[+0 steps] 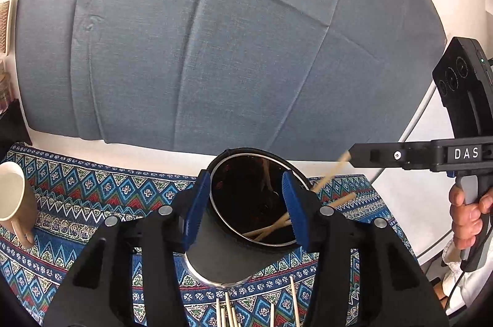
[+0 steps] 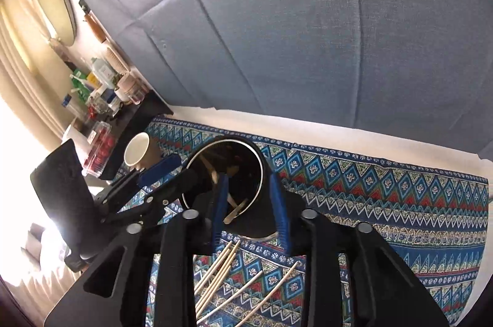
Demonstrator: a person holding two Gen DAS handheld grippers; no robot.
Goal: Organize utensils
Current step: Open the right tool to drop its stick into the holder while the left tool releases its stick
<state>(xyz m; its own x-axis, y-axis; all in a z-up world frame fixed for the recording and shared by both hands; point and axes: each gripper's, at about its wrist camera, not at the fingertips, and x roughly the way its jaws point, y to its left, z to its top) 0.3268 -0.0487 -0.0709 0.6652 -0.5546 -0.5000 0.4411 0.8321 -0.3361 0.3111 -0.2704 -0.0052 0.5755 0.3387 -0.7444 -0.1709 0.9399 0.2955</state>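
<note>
A black cylindrical holder (image 1: 234, 253) with a metal rim stands on the patterned cloth, with pale wooden chopsticks (image 1: 271, 230) leaning inside it. My left gripper (image 1: 246, 206) hangs over its mouth, blue pads apart and nothing pressed between them. In the right wrist view my right gripper (image 2: 250, 213) is open above the same holder (image 2: 255, 154). The left gripper (image 2: 172, 173) is at the holder's left rim. A blurred chopstick (image 1: 331, 173) slants from the right gripper's tip (image 1: 354, 156) towards the rim. Several loose chopsticks (image 2: 215, 274) lie on the cloth in front of the holder.
A beige mug (image 1: 12, 194) stands on the patterned cloth (image 2: 369, 188) left of the holder. A large blue quilted cushion (image 1: 215, 49) rises behind the cloth. A dark shelf with bottles and jars (image 2: 101, 86) is at the far left. A hand (image 1: 465, 213) grips the right tool.
</note>
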